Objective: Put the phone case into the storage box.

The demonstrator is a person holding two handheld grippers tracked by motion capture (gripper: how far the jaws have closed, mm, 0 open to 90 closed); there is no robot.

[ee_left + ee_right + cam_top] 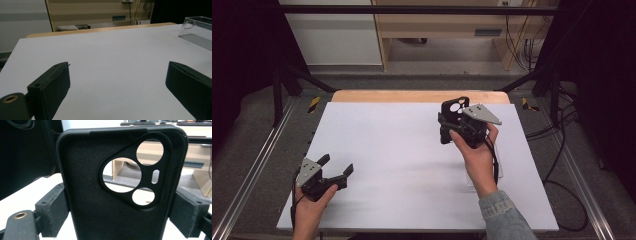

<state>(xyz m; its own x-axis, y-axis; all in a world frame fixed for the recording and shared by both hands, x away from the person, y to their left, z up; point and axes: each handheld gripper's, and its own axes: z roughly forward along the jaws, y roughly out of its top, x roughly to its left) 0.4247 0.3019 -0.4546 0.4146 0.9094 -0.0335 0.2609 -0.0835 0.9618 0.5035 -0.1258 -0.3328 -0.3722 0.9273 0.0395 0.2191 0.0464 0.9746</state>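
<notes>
Right gripper view has the black rubbery phone case with its triangular cluster of camera cut-outs [120, 190] standing between the right tongs [118, 216], whose two black jaws press on its long side edges. The case is lifted off the white tabletop [402, 150], above the far right part of it, near the far edge. Its long axis stands upright, cut-out end uppermost, and its textured face is turned toward the gripper's own camera.

The main risk, as I judge it, is slipping: the jaws bear on two thin, pliable side walls, so the soft shell could bow inward and twist or pop out, dropping onto the tabletop. A hard squeeze could also buckle it.

A clear plastic case [197, 33] lies flat toward the right edge of the tabletop, and a falling black case might knock it.

The left tongs [336, 167] rest low near the near left corner, jaws spread wide, with nothing between them.
</notes>
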